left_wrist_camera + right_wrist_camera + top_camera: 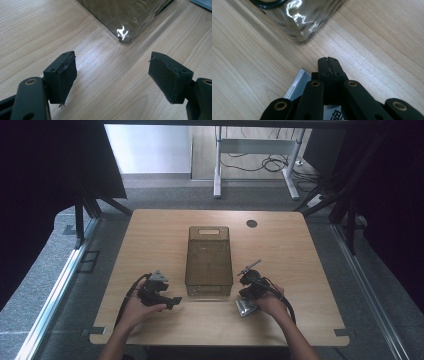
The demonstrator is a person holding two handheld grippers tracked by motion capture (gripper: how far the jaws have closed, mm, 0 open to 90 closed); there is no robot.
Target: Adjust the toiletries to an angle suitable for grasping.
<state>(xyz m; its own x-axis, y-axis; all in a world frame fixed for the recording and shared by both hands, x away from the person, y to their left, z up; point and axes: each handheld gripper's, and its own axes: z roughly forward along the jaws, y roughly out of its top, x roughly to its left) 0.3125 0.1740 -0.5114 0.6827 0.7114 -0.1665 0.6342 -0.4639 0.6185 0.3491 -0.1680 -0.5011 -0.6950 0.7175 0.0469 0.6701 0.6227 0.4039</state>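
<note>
From above, a person's hands hold two grippers on a wooden table, either side of the near end of a smoky transparent plastic bin. The left gripper sits just left of the bin; its own view shows the jaws spread wide with nothing between them, aimed at the bin's near corner. The right gripper has its jaws pressed together. Its own view reveals a silvery foil packet pinned under the jaws, beside the bin's other corner.
</note>
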